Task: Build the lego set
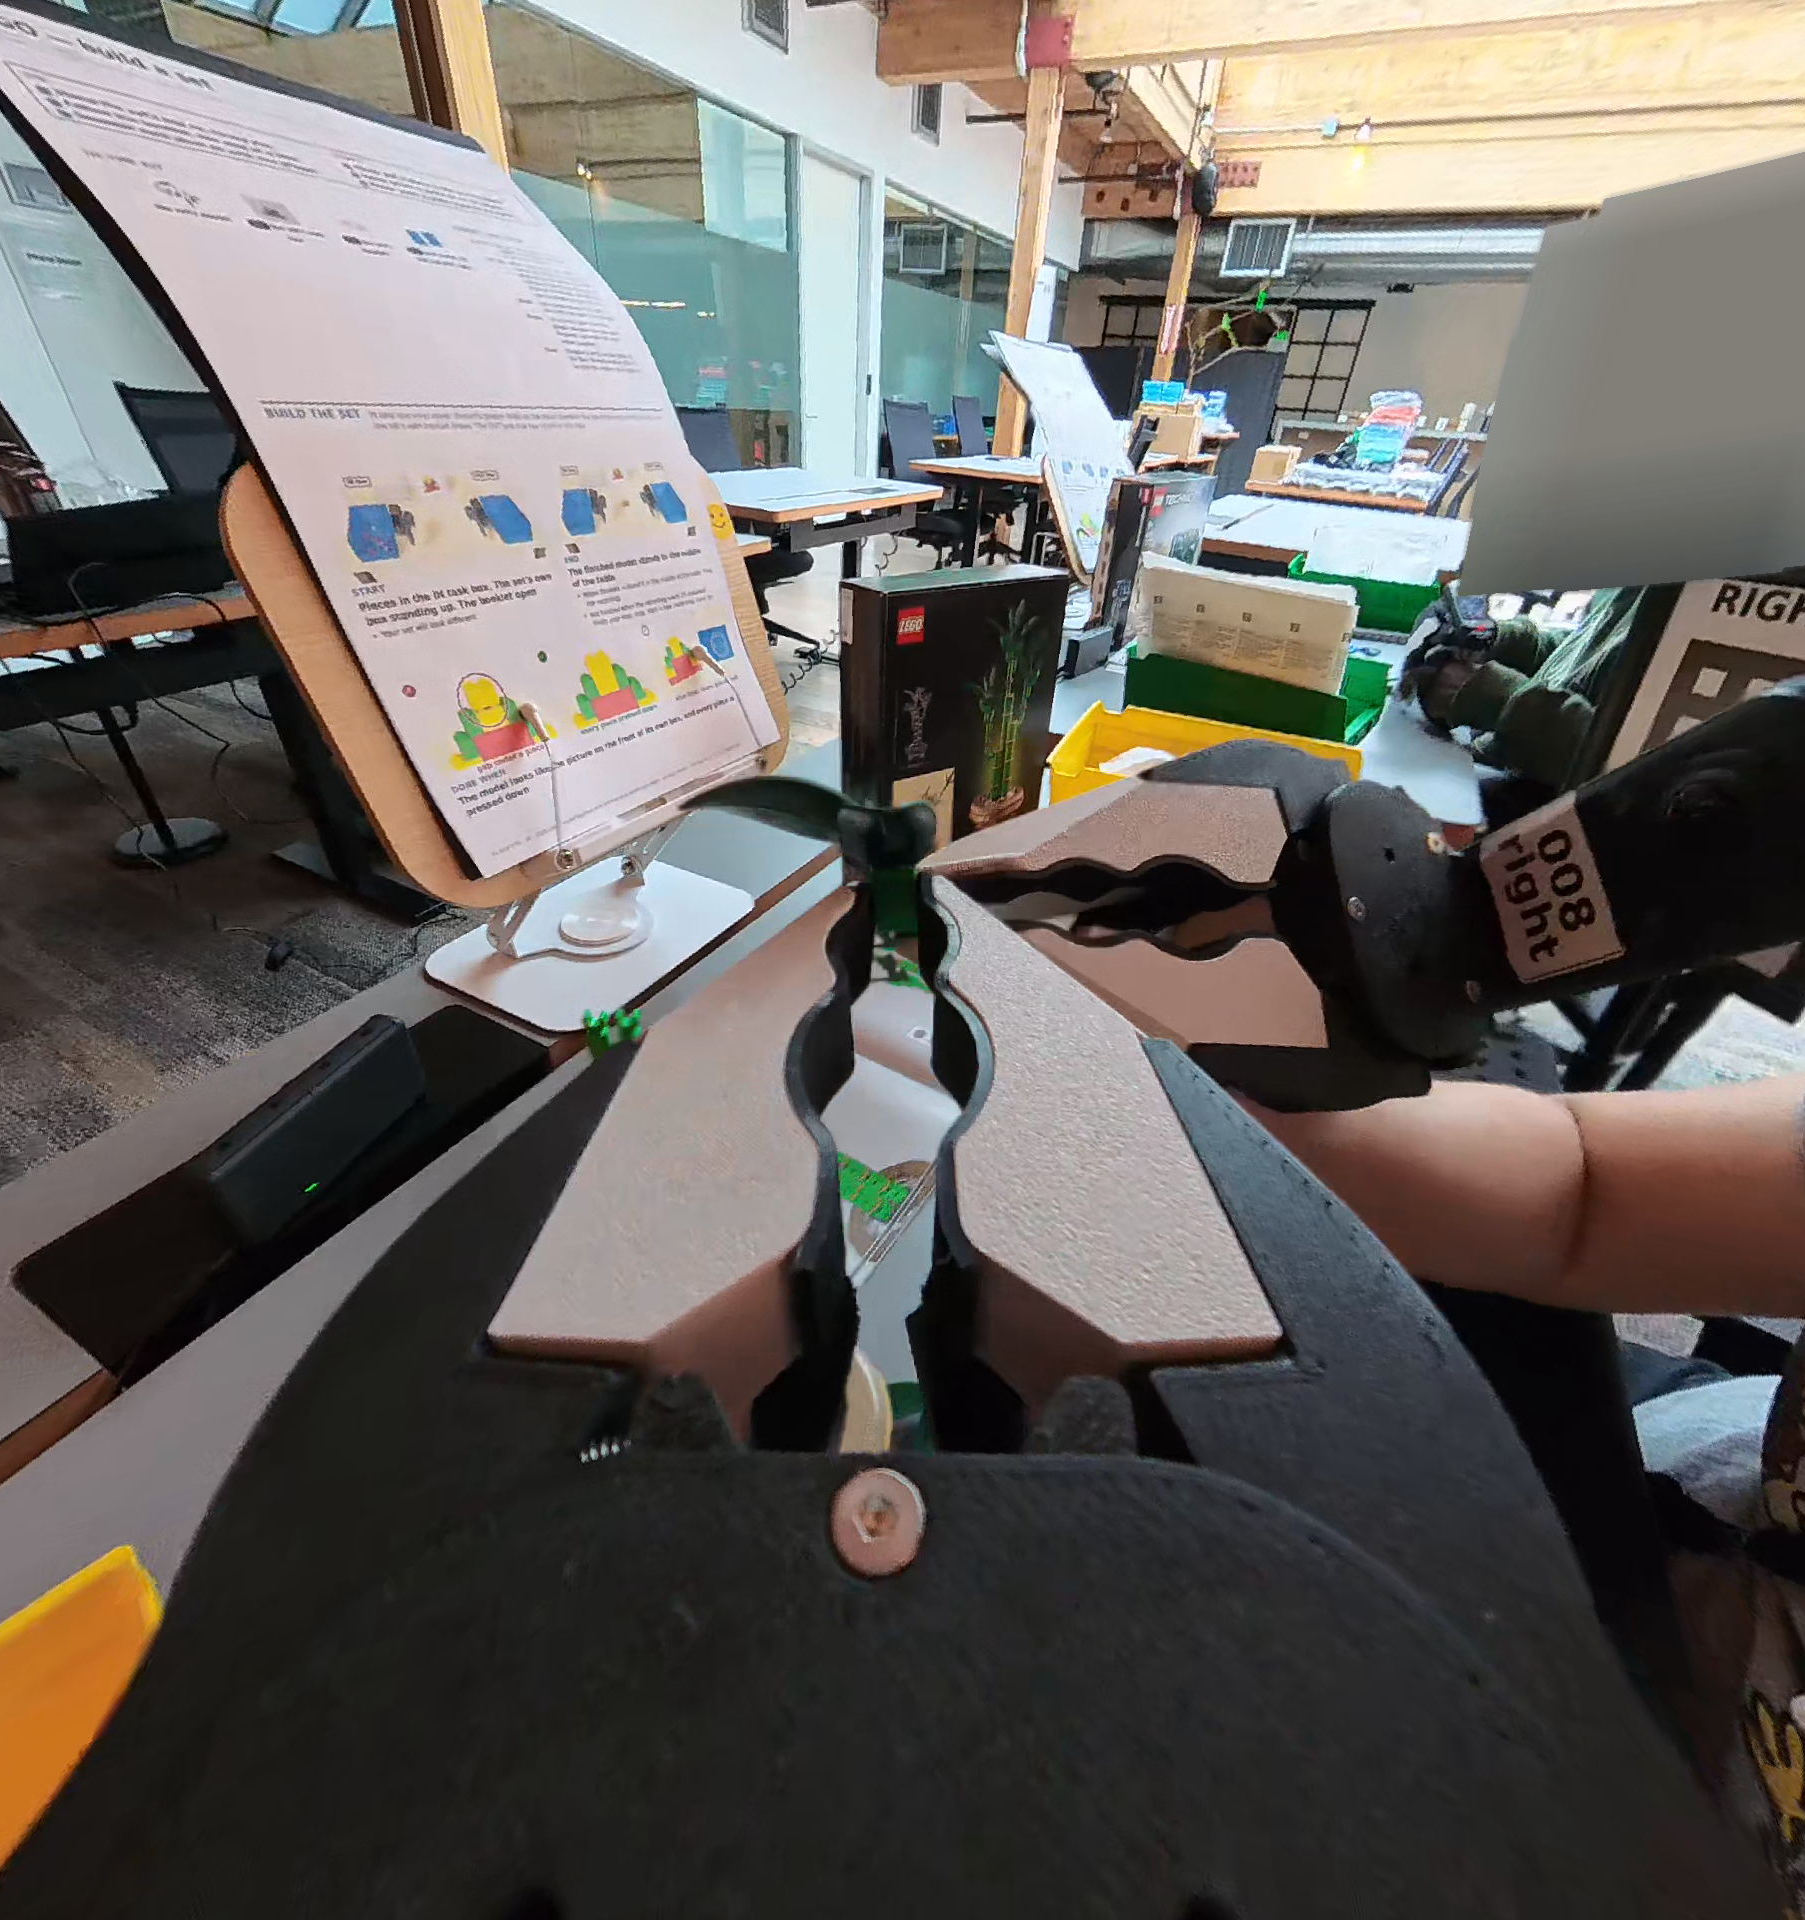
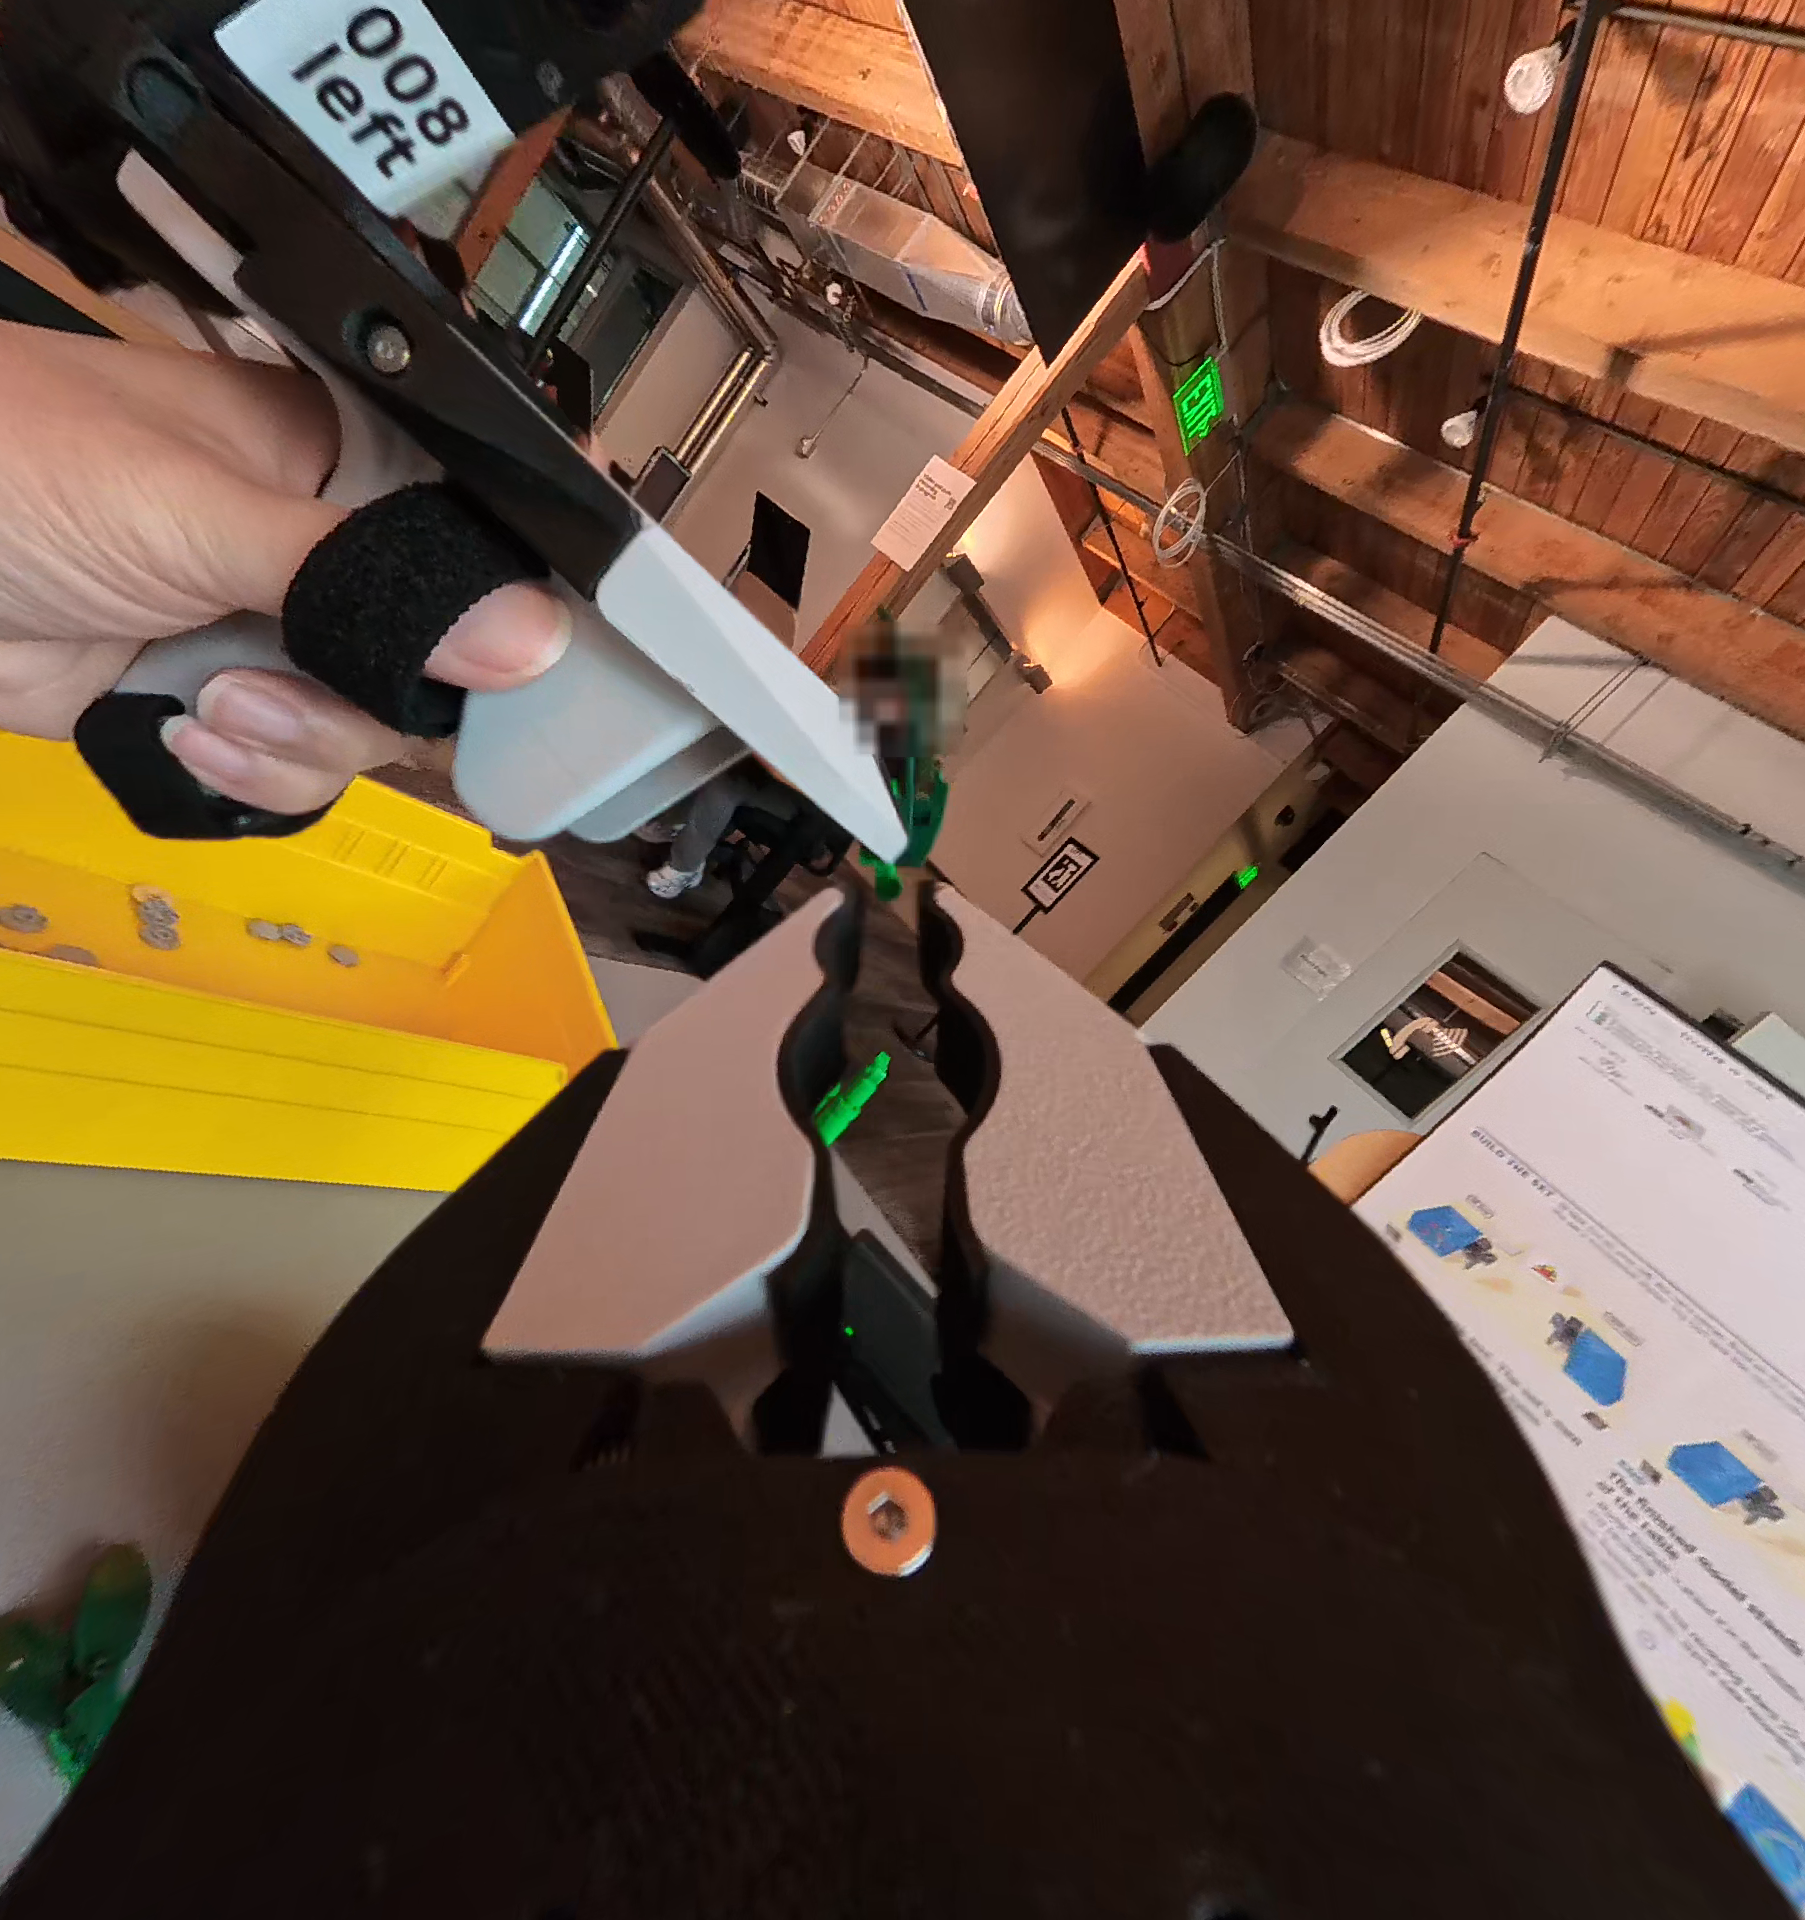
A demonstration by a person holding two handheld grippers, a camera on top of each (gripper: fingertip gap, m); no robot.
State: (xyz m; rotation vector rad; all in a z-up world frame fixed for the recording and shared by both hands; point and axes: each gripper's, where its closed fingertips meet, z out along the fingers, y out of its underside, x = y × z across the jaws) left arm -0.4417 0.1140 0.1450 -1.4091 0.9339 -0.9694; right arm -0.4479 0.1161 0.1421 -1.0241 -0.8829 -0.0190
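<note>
Left wrist view: left gripper [image 1: 890, 902] pinches a green stem [image 1: 893, 896] with dark leaf [image 1: 773, 800], held in the air. Right gripper [image 1: 934, 868] tips touch the stem from the right; whether they grip it is unclear. Set box [image 1: 945, 691] stands beyond, yellow bin [image 1: 1085, 740] to its right.

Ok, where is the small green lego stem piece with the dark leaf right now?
The green lego stem piece with the dark leaf is pinched at the left gripper tips, centre of left wrist view; the right gripper tip touches it from the right.
</note>
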